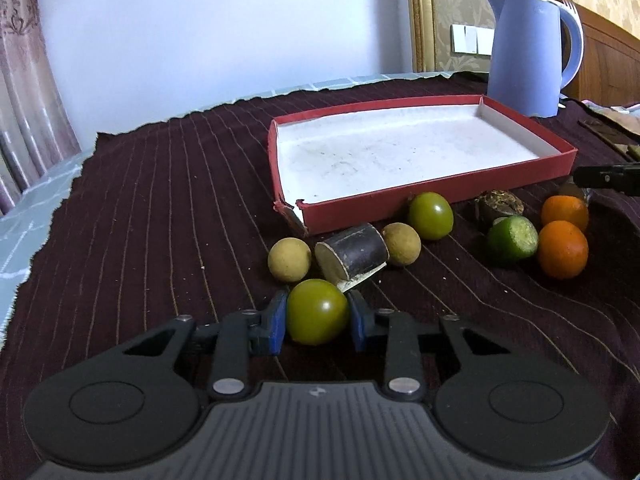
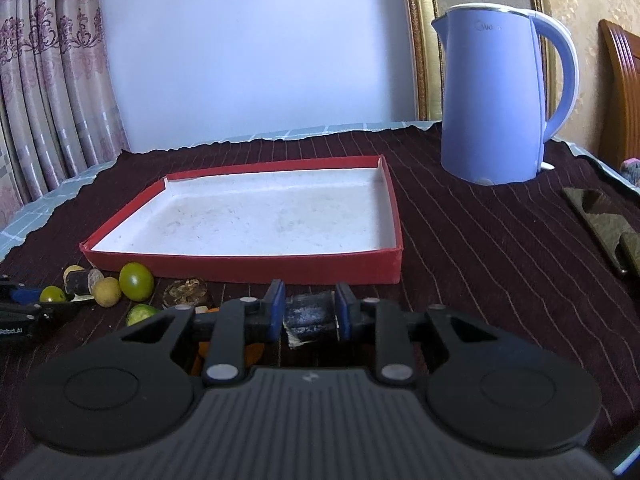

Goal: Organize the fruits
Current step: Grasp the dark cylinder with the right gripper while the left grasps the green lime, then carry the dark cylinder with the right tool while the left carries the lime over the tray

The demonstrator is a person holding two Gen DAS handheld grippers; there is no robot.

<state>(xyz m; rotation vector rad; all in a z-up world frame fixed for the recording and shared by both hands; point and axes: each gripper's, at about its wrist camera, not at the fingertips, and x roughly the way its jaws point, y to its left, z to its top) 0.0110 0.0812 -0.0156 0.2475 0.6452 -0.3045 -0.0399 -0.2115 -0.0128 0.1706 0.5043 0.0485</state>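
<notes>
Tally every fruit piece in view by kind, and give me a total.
Round green fruits: 2
Round tan fruits: 2
Round orange fruits: 2
Dark cylindrical cane pieces: 2
Cut green piece with pale face: 1
Rough brown lump: 1
Total: 10

The left gripper (image 1: 318, 322) was matte black, with a ribbed grey housing flanked at 3 and 9 o'clock by round discs. Two silver rivets pinned its linkage bars, and its fingers (image 1: 276, 320) wore blue pads. The right gripper (image 2: 310, 310) looked identical.
</notes>
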